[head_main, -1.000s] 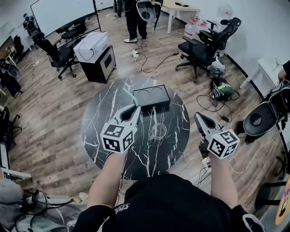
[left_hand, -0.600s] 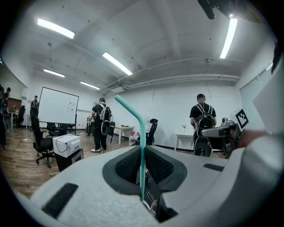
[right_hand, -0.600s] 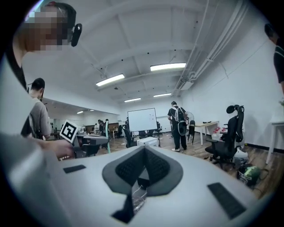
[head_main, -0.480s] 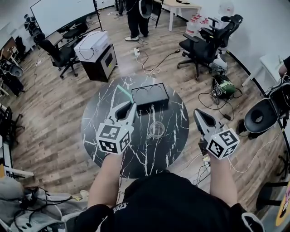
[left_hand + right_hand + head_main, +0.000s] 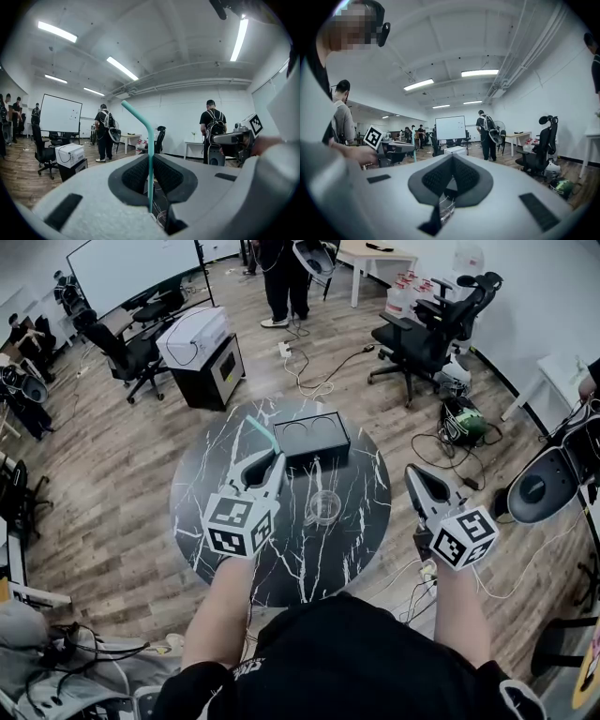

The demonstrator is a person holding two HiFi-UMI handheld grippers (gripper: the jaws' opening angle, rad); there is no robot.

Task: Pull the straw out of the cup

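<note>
Left gripper [image 5: 272, 463] jaws pinch straw [image 5: 258, 434] below bend, clear of cup [image 5: 325, 507]. I judge straw light, bendy, crushable: gentle grip. Right gripper [image 5: 417, 476] jaws closed, empty.

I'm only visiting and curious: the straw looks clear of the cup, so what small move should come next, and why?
Probably lower the left hand-held gripper and lay the straw on the table. Its jaws pinch the straw up in the air, to the left of the clear cup, which stands empty, so only putting the straw down seems left.
</note>
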